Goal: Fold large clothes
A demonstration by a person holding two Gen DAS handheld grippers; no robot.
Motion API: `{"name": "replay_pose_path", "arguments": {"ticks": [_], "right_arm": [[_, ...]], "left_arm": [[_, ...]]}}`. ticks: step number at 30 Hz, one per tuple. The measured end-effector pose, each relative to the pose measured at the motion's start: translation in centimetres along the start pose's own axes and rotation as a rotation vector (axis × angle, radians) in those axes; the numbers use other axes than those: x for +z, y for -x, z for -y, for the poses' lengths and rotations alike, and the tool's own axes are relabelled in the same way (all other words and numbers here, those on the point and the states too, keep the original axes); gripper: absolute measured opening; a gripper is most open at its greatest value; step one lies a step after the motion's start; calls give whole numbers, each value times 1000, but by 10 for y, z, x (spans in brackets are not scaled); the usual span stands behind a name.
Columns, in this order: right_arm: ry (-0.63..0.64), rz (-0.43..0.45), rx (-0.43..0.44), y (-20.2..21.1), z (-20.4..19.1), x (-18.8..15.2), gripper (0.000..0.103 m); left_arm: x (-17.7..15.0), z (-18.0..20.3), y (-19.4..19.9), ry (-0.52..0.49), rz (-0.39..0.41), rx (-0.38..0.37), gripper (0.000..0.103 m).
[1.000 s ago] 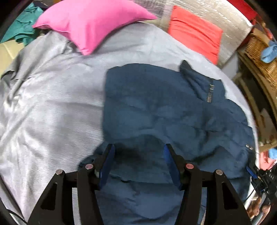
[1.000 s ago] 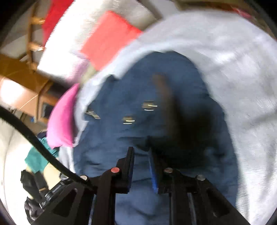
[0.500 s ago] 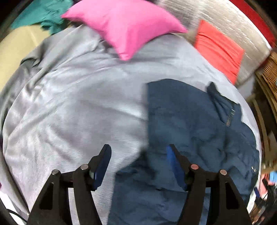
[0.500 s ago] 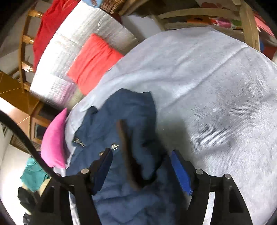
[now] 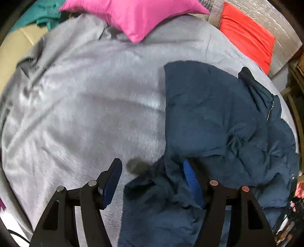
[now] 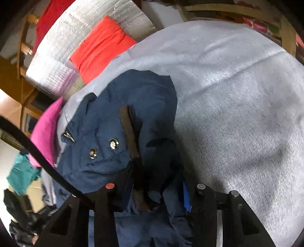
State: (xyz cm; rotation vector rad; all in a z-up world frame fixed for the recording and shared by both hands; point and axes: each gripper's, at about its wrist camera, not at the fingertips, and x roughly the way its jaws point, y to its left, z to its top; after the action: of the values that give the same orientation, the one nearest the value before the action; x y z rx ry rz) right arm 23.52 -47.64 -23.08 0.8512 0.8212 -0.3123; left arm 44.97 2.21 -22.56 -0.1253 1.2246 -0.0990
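A dark blue padded jacket (image 5: 209,114) lies crumpled on the grey bedspread (image 5: 85,104), at the right in the left wrist view. My left gripper (image 5: 152,180) is open, low over the jacket's near left edge, with cloth bunched between the fingers. In the right wrist view the jacket (image 6: 117,117) shows metal snaps (image 6: 113,143) and a dark brown strip (image 6: 131,136). My right gripper (image 6: 152,190) is open, and jacket cloth lies between its fingers and covers the left one.
A pink pillow (image 5: 136,17) and a red cushion (image 5: 248,36) lie at the bed's far side against silver padding (image 6: 76,43). Teal clothes (image 5: 41,15) lie at the far left. Wooden furniture (image 6: 266,22) stands beyond the bed's edge.
My right gripper opened from nearly shut a second ago and let go of the jacket fold. My left gripper stayed open and shifted left, so the jacket now sits at its right.
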Motion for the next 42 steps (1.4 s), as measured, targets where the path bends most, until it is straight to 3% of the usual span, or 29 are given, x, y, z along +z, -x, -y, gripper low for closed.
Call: {"name": "replay_pose_path", "arguments": {"ticks": [9, 18, 23, 26, 31, 37, 39, 40, 42], "right_arm": [[-38, 43, 109, 57, 33, -28, 53], [16, 37, 172, 111, 58, -76, 58], [24, 3, 236, 129, 75, -103, 61], [26, -22, 251, 137, 86, -117, 67], [-16, -101, 282, 137, 111, -145, 67], [-50, -153, 310, 132, 133, -175, 69], [-71, -182, 325, 126, 138, -183, 69], [-82, -192, 337, 123, 140, -188, 69], [-104, -215, 360, 114, 142, -193, 69]], "left_arm": [[-25, -11, 26, -8, 36, -25, 68], [-112, -29, 63, -145, 151, 31, 68], [-170, -55, 80, -181, 155, 20, 68], [-203, -79, 86, -154, 138, -20, 68], [-254, -109, 83, -52, 20, -165, 69], [-275, -104, 74, -56, -39, -178, 68], [-277, -99, 73, -77, -43, -195, 58], [-279, -94, 72, -95, -50, -211, 45], [-281, -88, 71, -116, -43, -210, 44]]}}
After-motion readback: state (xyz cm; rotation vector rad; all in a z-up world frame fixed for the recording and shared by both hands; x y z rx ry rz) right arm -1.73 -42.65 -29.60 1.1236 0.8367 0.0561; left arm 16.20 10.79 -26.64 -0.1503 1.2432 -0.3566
